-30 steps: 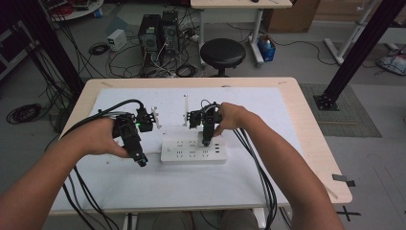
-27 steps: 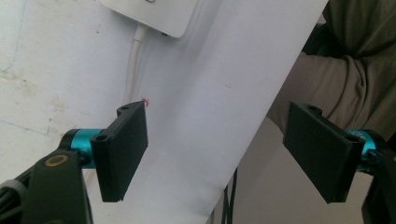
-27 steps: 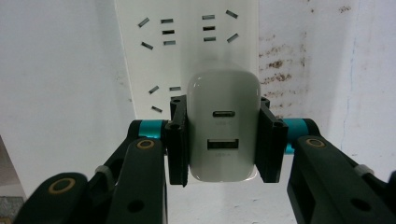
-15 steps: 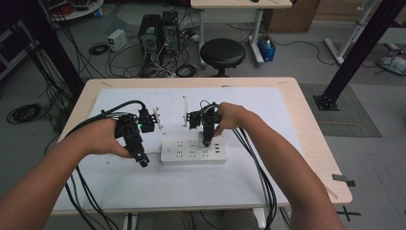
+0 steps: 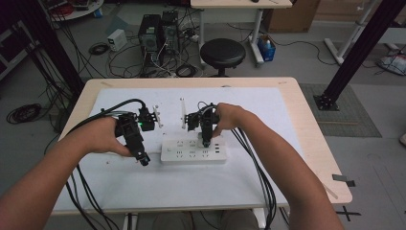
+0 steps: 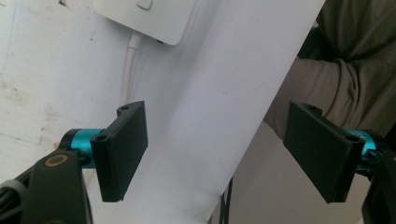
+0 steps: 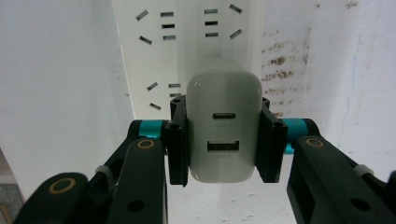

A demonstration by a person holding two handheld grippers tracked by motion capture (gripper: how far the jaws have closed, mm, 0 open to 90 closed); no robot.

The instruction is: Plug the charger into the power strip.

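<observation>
A white power strip (image 5: 191,151) lies on the white mat in the middle of the table; the right gripper view shows its socket slots (image 7: 187,51). My right gripper (image 7: 224,142) is shut on a white USB charger (image 7: 223,128), held over the strip with its two ports facing the camera. From above, that gripper (image 5: 206,143) points down onto the strip's right half. My left gripper (image 5: 143,160) rests just left of the strip, jaws wide open with nothing between them (image 6: 215,158). The strip's end and white cord (image 6: 128,65) show beyond its jaws.
Black cables (image 5: 253,163) trail from both grippers toward the table's near edge. The wooden table (image 5: 316,143) extends past the mat on the right. A black stool (image 5: 222,52) and computer boxes (image 5: 155,31) stand on the floor behind the table.
</observation>
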